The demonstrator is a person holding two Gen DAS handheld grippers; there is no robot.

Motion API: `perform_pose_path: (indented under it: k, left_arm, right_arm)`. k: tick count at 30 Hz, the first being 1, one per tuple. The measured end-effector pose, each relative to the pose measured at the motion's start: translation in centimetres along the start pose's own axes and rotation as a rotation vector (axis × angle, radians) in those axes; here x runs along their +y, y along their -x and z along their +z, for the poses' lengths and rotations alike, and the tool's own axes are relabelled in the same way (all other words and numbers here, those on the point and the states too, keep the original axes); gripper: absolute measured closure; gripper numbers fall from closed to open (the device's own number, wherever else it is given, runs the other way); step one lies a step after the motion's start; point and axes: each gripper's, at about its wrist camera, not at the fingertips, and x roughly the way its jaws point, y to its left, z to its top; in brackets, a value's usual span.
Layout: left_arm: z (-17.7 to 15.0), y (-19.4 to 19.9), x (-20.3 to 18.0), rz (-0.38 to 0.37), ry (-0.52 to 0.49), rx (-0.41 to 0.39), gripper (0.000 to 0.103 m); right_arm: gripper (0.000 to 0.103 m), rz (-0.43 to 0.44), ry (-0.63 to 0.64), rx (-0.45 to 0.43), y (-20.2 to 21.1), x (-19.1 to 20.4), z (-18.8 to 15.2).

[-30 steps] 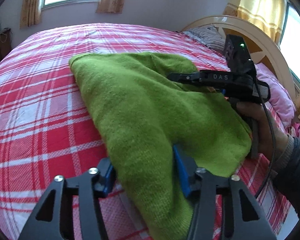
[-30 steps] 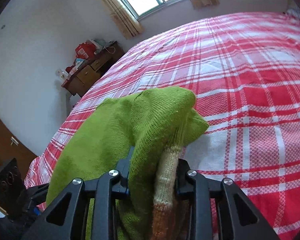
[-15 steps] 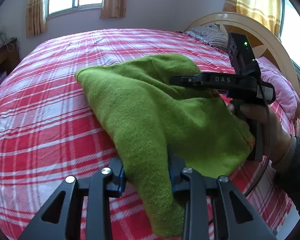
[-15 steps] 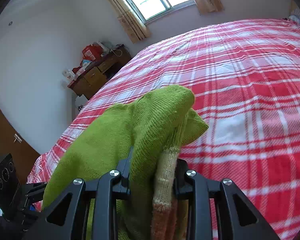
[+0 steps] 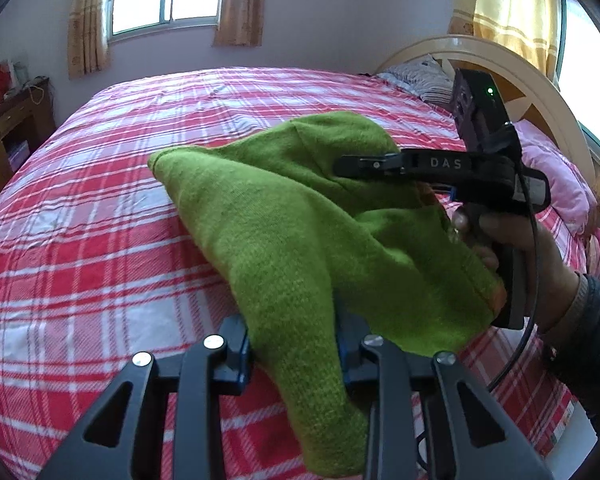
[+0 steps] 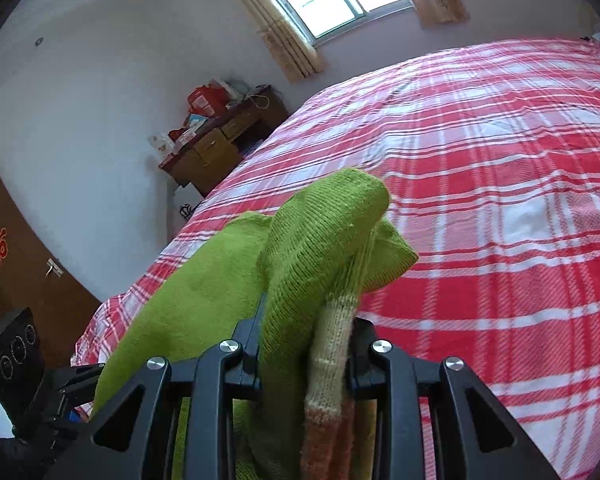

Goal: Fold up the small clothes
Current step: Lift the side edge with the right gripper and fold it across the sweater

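A small green knit sweater (image 5: 284, 224) hangs between both grippers above the red plaid bed (image 5: 100, 240). My left gripper (image 5: 294, 344) is shut on one bunched edge of it. My right gripper (image 6: 306, 344) is shut on another edge with a cream and orange cuff (image 6: 328, 360). In the left wrist view the right gripper (image 5: 364, 164) shows at the right, held by a hand, with the green sweater draped under it. The far fold of the sweater (image 6: 332, 216) rests near or on the bed.
A curved wooden headboard (image 5: 500, 64) and pillows (image 5: 556, 176) are at the right. A wooden desk with clutter (image 6: 220, 140) stands by the wall near the window. A brown door (image 6: 16, 264) is on the left. The left gripper's body (image 6: 20, 376) is at the lower left.
The left gripper closed from wide open onto the sweater's edge. Both grippers have risen, lifting the sweater off the bed.
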Motion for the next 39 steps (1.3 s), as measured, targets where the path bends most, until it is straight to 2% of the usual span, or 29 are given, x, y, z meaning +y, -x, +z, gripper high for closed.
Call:
perform_pose_path:
  k: [19,27,39]
  left_arm:
    - [-3.4,6.1,4.3,0.066,0.082,-0.077,0.071]
    - [-4.6,7.9,5.8,0.093,0.112,-0.102,0.071]
    - [-6.8,11.3,8.6,0.161,0.166,-0.138,0.071]
  right_arm:
    - [0.074,0.11,0.05,0.022,-3.4,7.8,-0.9]
    - [0.074,0.158,0.072,0.049,-4.8,10.2,-0.9]
    - [0.074,0.24,0.137,0.103,-8.7,16.1,-1.1]
